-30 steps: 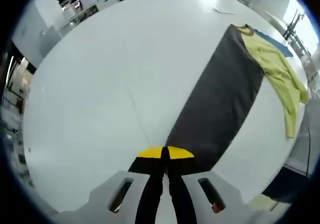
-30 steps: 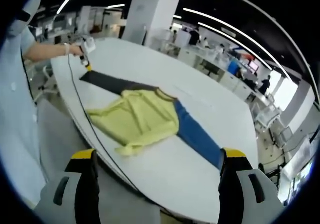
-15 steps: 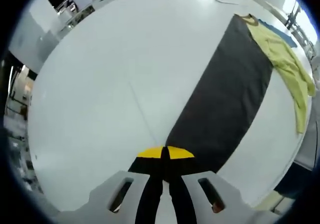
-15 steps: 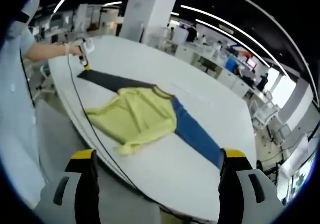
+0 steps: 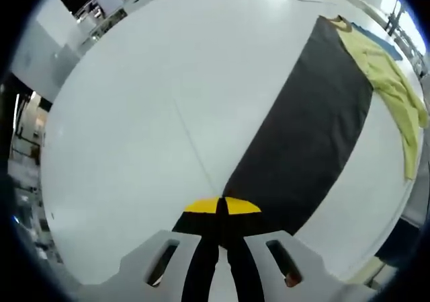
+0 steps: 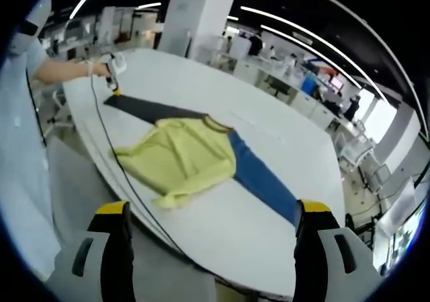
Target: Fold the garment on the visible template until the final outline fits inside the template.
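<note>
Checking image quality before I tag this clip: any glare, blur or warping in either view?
Left gripper view: ceiling light glares off the white table near the top; dark cloth sharp. Right gripper view: fisheye bends the table edge and ceiling lights; yellow garment clear, background desks soft.

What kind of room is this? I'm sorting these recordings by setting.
Probably a large open-plan office or lab: long white table, rows of desks with monitors behind, ceiling strip lights. A yellow long-sleeved garment lies on the table.
</note>
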Demonstrator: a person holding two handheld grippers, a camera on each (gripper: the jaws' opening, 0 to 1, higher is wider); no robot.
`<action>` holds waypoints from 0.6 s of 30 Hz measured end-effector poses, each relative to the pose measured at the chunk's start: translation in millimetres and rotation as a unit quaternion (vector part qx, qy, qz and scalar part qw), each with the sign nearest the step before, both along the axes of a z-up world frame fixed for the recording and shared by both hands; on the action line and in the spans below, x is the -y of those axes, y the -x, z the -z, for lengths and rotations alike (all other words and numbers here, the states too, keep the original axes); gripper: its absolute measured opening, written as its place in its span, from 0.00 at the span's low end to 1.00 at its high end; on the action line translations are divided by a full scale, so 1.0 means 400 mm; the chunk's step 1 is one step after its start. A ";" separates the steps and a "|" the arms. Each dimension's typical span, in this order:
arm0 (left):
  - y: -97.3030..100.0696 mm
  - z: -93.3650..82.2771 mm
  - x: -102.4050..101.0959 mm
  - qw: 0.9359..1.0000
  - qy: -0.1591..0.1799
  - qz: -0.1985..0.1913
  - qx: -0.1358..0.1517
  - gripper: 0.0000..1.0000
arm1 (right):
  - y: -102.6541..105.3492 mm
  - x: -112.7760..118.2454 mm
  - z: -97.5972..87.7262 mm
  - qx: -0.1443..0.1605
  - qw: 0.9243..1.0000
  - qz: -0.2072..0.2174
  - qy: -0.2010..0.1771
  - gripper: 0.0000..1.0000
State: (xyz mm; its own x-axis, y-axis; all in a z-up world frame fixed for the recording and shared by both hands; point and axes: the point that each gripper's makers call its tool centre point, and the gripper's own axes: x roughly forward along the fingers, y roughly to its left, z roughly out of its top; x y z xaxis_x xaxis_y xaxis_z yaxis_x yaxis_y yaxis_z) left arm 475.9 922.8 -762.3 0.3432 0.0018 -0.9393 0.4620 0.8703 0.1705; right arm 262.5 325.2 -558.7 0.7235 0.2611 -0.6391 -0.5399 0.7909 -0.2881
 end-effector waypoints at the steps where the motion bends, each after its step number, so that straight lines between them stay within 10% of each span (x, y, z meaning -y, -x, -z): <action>1: -0.002 0.000 -0.001 1.000 0.000 -0.002 0.000 0.00 | 0.000 0.000 0.001 -0.001 1.000 0.001 -0.001 1.00; 18: -0.021 0.006 -0.012 1.000 -0.005 -0.004 -0.005 0.00 | 0.001 0.001 -0.004 -0.001 1.000 0.006 -0.002 1.00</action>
State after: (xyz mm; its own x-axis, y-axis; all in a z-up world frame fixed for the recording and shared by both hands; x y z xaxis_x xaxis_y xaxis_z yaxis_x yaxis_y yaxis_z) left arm 484.2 927.5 -764.7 0.3340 0.0133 -0.9425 0.4573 0.8720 0.1743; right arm 262.0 324.7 -557.1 0.7257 0.2550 -0.6390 -0.5309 0.7983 -0.2844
